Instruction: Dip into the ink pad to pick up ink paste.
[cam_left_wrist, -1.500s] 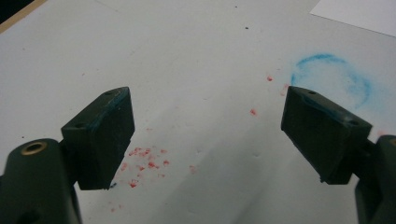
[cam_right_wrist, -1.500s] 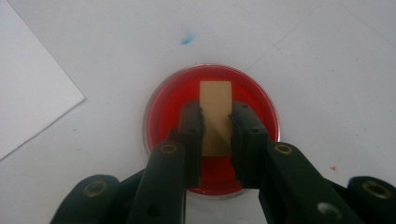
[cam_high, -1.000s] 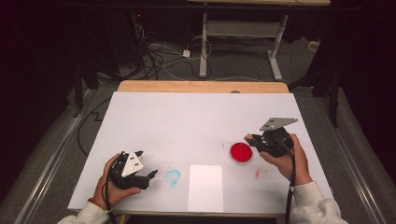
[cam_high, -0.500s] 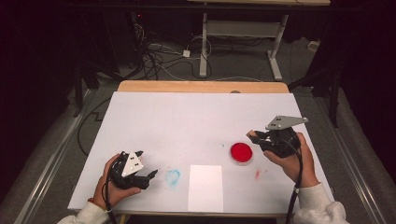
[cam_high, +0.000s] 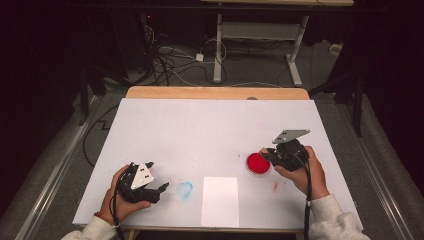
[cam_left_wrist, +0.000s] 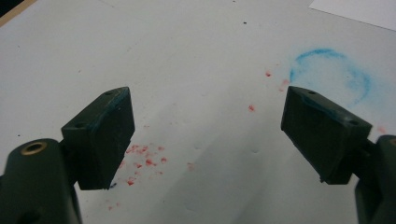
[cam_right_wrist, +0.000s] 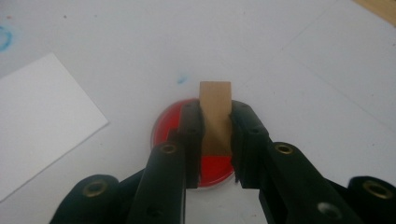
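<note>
R gripper (cam_right_wrist: 215, 140) jaws clamped on wooden stamp (cam_right_wrist: 215, 109) over red ink pad (cam_high: 258, 163); press flat, centred; paper (cam_high: 220, 201) at 7 o'clock; L gripper (cam_left_wrist: 205, 135) jaws apart, empty.

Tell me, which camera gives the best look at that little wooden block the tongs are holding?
The right gripper view: the wooden block stands close up, clamped between the right tongs just above the red dish. In the high view the block is hidden among the tongs. The left gripper view looks elsewhere.
</note>
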